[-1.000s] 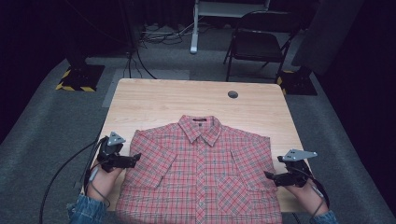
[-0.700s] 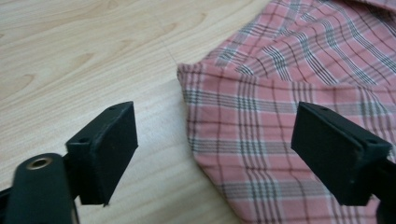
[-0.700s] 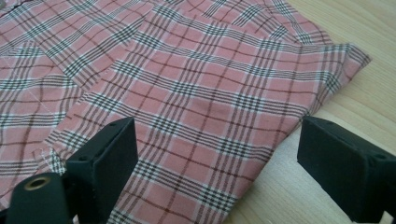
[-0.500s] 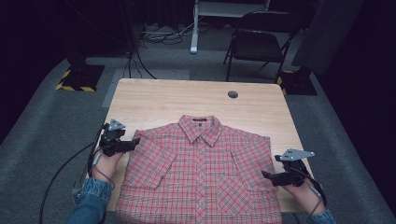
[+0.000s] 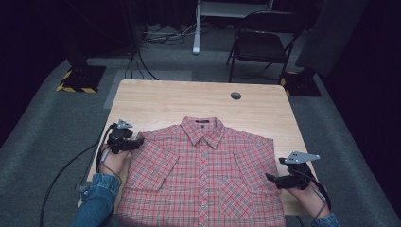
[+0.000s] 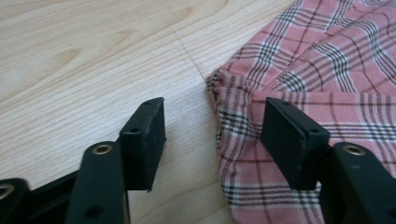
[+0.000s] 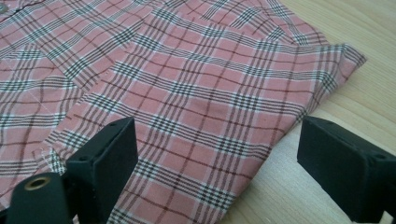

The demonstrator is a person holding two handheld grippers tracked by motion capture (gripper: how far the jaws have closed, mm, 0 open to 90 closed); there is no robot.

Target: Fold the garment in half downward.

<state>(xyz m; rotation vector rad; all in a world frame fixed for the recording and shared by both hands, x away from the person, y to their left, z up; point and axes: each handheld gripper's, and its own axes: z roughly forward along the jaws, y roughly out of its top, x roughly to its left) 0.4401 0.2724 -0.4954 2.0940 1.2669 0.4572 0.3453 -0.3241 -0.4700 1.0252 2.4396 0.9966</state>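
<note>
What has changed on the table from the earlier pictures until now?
The left gripper moved up along the table's left edge to the shirt's shoulder corner. Its jaws have just been closing around the sleeve edge but do not press it yet. The right gripper, the shirt and the table stayed as they were.

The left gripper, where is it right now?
In the high view the left gripper sits at the table's left side, jaws at the shirt's left sleeve edge.
</note>
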